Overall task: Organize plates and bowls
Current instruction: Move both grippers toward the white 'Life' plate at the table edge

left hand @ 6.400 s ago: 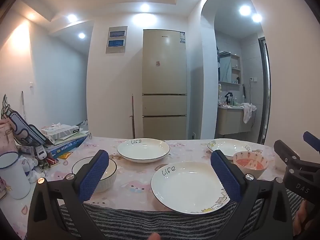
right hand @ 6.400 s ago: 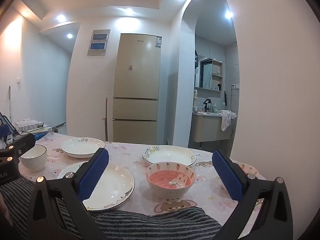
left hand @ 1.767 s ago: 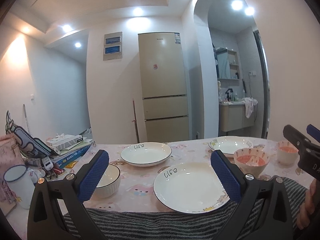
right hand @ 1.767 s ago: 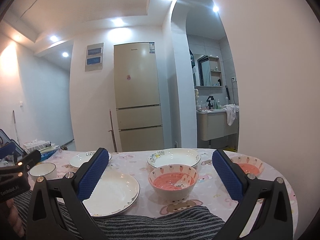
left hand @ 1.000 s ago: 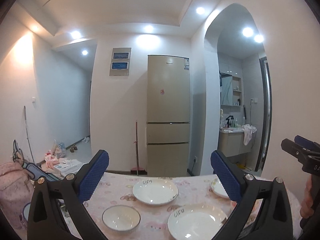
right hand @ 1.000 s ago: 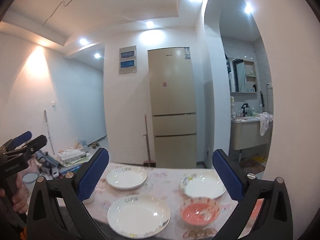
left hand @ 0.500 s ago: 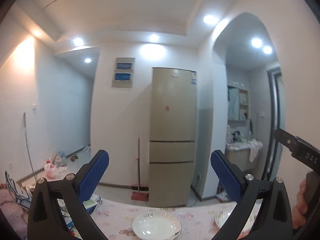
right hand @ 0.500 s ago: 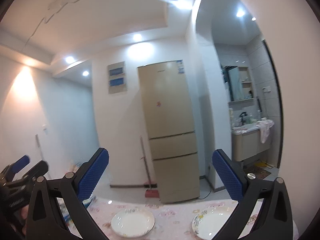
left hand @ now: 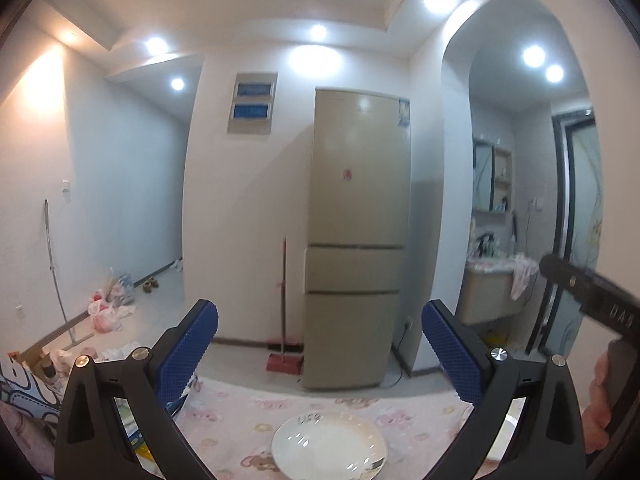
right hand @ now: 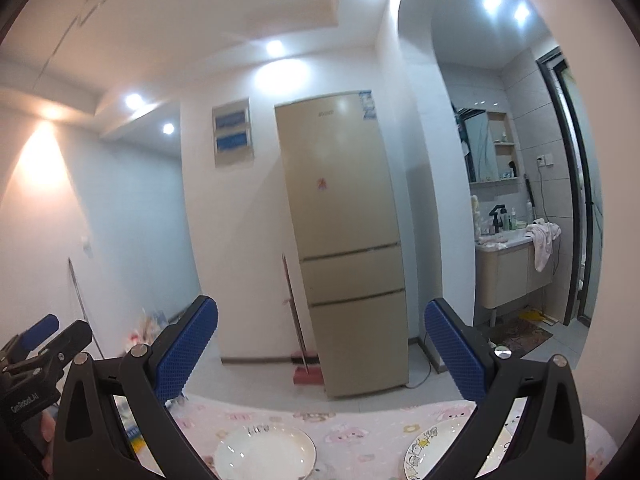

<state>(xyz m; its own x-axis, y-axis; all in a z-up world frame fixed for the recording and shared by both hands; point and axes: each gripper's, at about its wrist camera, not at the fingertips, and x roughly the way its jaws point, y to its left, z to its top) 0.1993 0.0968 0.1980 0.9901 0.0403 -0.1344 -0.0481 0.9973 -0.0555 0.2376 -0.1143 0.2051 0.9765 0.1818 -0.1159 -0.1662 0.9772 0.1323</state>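
A white plate (left hand: 329,446) with lettering at its far rim lies on the table (left hand: 248,412), which wears a pink cloth printed with cartoon animals. The plate sits on the side of the table nearest the fridge (left hand: 356,236), and in the right wrist view the same plate (right hand: 265,458) lies left of a second plate (right hand: 434,454) with a cartoon border, the two well apart. That second plate is partly hidden behind a gripper arm.

The left gripper (left hand: 320,354) hangs above the table, its blue pads (left hand: 188,350) spread wide with nothing between them. The right gripper (right hand: 321,354) is likewise spread wide and holds nothing, raised over the table on the side away from the fridge.

The tall beige fridge stands against the white wall beyond the table. A red-headed broom (left hand: 283,320) leans just left of the fridge. Right of the fridge an arched opening shows a washbasin cabinet (right hand: 510,272) with a cloth draped on it. Left of the fridge, bags (left hand: 106,308) lie on the floor.
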